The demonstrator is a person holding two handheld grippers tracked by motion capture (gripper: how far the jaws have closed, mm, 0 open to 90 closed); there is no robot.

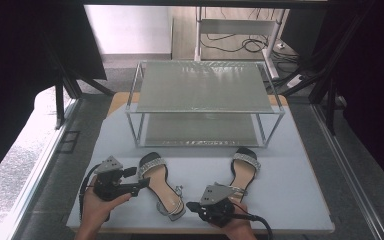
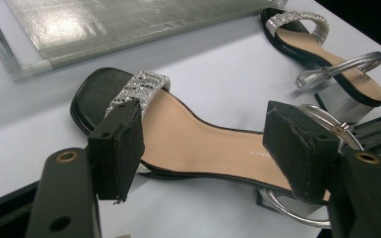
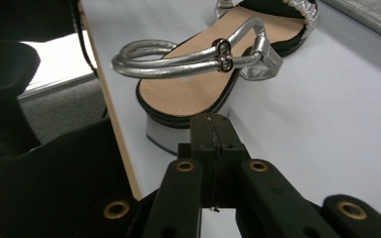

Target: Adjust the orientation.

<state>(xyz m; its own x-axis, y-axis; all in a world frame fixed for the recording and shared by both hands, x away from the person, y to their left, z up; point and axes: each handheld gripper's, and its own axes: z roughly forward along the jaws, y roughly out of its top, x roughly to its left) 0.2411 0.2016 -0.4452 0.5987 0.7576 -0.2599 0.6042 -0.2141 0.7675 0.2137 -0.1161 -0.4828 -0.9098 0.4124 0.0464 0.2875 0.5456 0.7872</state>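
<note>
Lying on the grey table in front of a two-level wire shelf rack: a pair of black sandals with tan insoles, glittering silver toe bands and silver ankle straps. Left sandal angled, toe toward the rack, heel near the table's front edge; right sandal well apart to its right, toe also toward the rack. Both flat on their soles, neither lifted.

Left gripper held in the left hand, just beside the left sandal's inner side, pointing across at it. Jaws standing wide in the left gripper view, one pad to each side of the left sandal, over its insole between toe band and heel; pads not pressing on it, nothing clamped. Right sandal farther off in that same view, its silver strap looped above the heel.

Right gripper held in the right hand near the front edge of the table, between the two heels. Jaws pressed fully together in the right gripper view, pads meeting with nothing between them, tips just short of the block heel of the right sandal; touching or not, cannot tell. Silver ankle strap arching above that heel, buckle facing the camera.
</note>
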